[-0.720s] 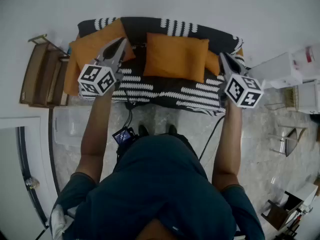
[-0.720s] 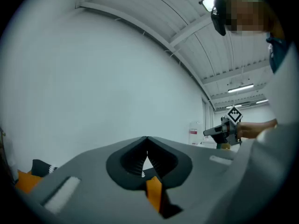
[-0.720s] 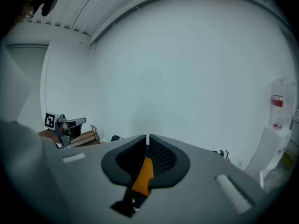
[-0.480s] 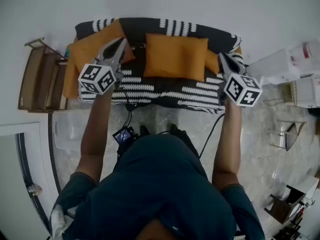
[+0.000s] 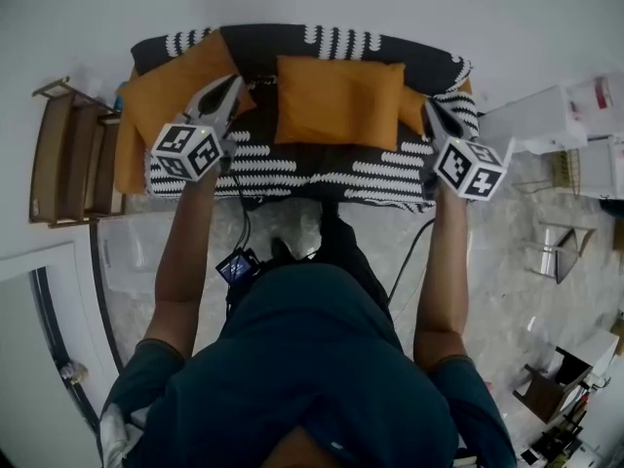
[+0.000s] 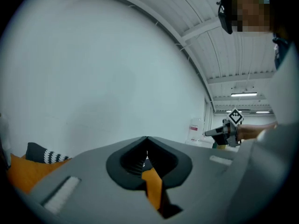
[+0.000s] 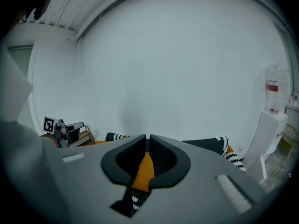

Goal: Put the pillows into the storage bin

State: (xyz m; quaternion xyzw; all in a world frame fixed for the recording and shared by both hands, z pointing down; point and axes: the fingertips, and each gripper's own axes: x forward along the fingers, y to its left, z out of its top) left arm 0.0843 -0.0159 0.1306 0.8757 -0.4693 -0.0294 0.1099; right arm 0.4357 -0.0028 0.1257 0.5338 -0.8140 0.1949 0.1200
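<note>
Three orange pillows lie on a sofa [image 5: 390,174] with a black-and-white patterned cover: a left pillow [image 5: 166,91], a middle pillow [image 5: 339,100] and a right pillow [image 5: 413,113] partly hidden behind the middle one. My left gripper [image 5: 236,80] hovers shut and empty over the left pillow's right edge. My right gripper [image 5: 426,106] hovers by the right pillow, jaws together with nothing between them. Through the left gripper [image 6: 147,137] and the right gripper [image 7: 146,136] I see orange pillow below the jaws. A clear storage bin [image 5: 122,252] stands on the floor at my left.
A wooden side table [image 5: 63,154] stands left of the sofa. White cabinets [image 5: 546,130] and a small stool [image 5: 561,261] stand at the right. A cable and a small device [image 5: 239,266] lie on the marble floor by the person's feet. A white wall lies behind the sofa.
The person has stepped one foot toward the sofa. Both grippers have moved slightly forward over the sofa and stay shut and empty.
</note>
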